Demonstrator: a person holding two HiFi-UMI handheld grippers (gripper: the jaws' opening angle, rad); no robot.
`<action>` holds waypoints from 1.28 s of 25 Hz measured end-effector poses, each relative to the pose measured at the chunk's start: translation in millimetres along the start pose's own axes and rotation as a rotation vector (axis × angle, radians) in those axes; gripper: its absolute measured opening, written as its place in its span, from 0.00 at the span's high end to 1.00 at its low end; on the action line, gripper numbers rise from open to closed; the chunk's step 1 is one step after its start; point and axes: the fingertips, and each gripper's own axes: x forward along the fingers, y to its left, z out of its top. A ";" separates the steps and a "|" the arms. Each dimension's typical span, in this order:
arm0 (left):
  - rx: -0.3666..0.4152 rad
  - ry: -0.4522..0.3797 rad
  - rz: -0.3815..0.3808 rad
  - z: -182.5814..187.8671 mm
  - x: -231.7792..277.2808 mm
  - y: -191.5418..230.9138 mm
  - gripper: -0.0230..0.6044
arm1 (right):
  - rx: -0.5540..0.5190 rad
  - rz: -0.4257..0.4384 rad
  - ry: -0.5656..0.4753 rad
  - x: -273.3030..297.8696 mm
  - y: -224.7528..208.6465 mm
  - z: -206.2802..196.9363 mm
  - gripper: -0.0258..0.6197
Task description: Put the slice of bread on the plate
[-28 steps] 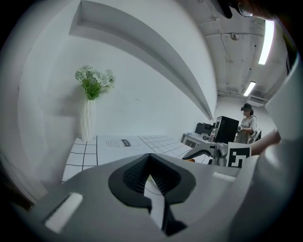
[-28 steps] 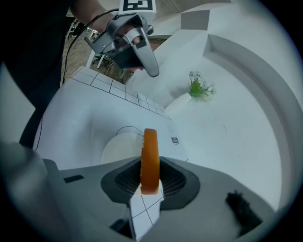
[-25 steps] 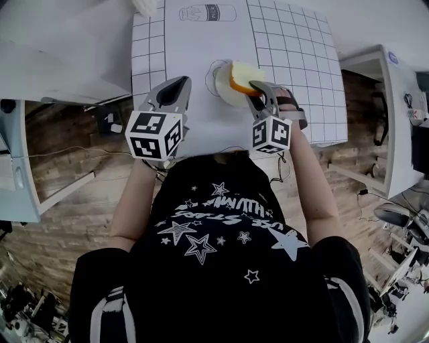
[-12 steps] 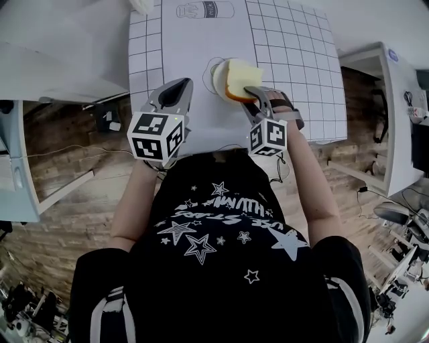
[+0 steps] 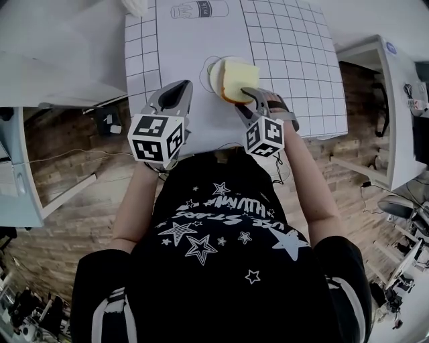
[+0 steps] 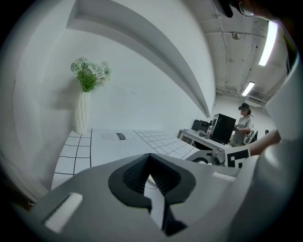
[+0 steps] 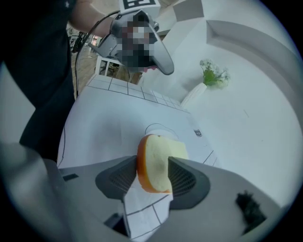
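Note:
The slice of bread (image 5: 238,76), pale with an orange crust, rests over a small pale plate (image 5: 213,71) on the gridded paper mat. In the right gripper view the bread (image 7: 154,160) stands on edge between my right gripper's (image 7: 151,174) jaws; the plate is hidden there. Those jaws have just been opening and stand wide, their pads close beside the slice without pressing it. In the head view the right gripper (image 5: 247,100) sits at the plate's near edge. My left gripper (image 5: 177,87) hovers left of the plate, shut and empty (image 6: 150,163).
The white paper mat (image 5: 188,40) carries a grid, a drawn circle and a milk-bottle drawing (image 5: 199,9). A white vase of flowers (image 6: 83,106) stands at the mat's far left corner. A white cabinet (image 5: 395,114) is at the right. A person (image 6: 244,124) stands far off.
The right gripper has sunk a little with the bread over the plate, and its jaws have spread apart. The left gripper has stayed put.

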 end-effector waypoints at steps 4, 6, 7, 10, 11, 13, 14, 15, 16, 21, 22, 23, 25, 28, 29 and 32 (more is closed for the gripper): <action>0.003 0.000 -0.010 -7.3 -4.5 -7.4 0.95 | 0.055 -0.016 0.000 -5.1 8.1 -0.4 0.64; 0.006 -0.003 -0.011 -6.4 -4.8 -8.2 0.95 | 0.057 -0.033 0.003 -6.9 7.2 0.1 0.64; 0.006 -0.006 -0.010 -3.8 -3.5 -6.8 0.95 | 0.057 -0.036 0.003 -7.0 4.7 0.6 0.64; 0.004 -0.025 0.003 5.9 -0.1 -2.1 0.95 | 0.068 -0.010 0.006 -6.2 -1.7 0.0 0.64; 0.003 -0.031 0.007 7.8 -0.2 -1.3 0.95 | 0.076 0.004 0.010 -6.2 -1.6 -1.1 0.64; -0.004 -0.038 0.017 8.8 -1.9 -0.1 0.95 | 0.089 0.020 0.011 -7.8 0.5 -2.2 0.64; -0.008 -0.041 0.024 8.9 -2.8 0.9 0.95 | 0.089 0.022 0.009 -9.2 0.8 -2.0 0.64; -0.013 -0.044 0.032 9.2 -3.5 2.0 0.95 | 0.086 0.019 0.003 -11.0 -0.1 -1.3 0.64; -0.019 -0.049 0.041 9.9 -4.0 2.8 0.95 | 0.081 0.014 -0.006 -13.2 -2.3 -0.5 0.64; -0.018 -0.067 0.080 15.4 -3.5 -3.3 0.95 | 0.095 -0.023 -0.063 -28.4 -21.1 -2.7 0.64; -0.016 -0.070 0.090 16.2 -3.2 -5.2 0.95 | 0.100 -0.021 -0.071 -31.1 -23.7 -4.2 0.64; -0.017 -0.073 0.101 16.8 -3.0 -7.4 0.95 | 0.102 -0.020 -0.080 -33.9 -25.9 -5.5 0.64; -0.021 -0.079 0.125 17.9 -2.7 -13.0 0.95 | 0.095 -0.024 -0.106 -40.5 -29.7 -7.6 0.64; -0.027 -0.085 0.160 18.6 -1.4 -24.5 0.95 | 0.085 -0.025 -0.152 -51.7 -34.4 -12.5 0.64; -0.030 -0.087 0.172 18.7 -0.1 -29.0 0.95 | 0.085 -0.021 -0.167 -55.3 -36.2 -15.5 0.64; -0.041 -0.090 0.205 18.5 5.9 -46.1 0.95 | 0.083 -0.012 -0.200 -66.3 -42.4 -28.0 0.64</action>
